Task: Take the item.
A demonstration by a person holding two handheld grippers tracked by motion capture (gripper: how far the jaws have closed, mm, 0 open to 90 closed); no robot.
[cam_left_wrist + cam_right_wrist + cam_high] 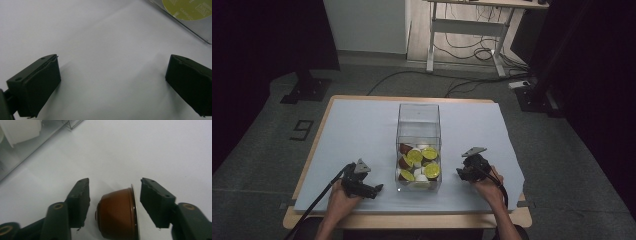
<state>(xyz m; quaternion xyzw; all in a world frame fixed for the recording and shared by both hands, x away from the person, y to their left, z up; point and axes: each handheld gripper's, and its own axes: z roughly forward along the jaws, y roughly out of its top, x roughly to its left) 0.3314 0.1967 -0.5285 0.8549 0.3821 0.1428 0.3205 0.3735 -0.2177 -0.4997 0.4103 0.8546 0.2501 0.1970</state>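
One brown capsule [118, 213] is lying on its side between the parted jaws of your right gripper [113, 200], near the table's [362, 125] front edge, ready for clamping and loading into the clear box [418, 145]. Your left gripper [112, 82] is waiting, jaws apart, holding nothing.

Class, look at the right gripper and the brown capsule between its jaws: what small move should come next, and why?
Probably close the right gripper on the brown capsule. It lies on its side between the open jaws with a gap at each side, so it is not yet held. The clear box of capsules stands close by.
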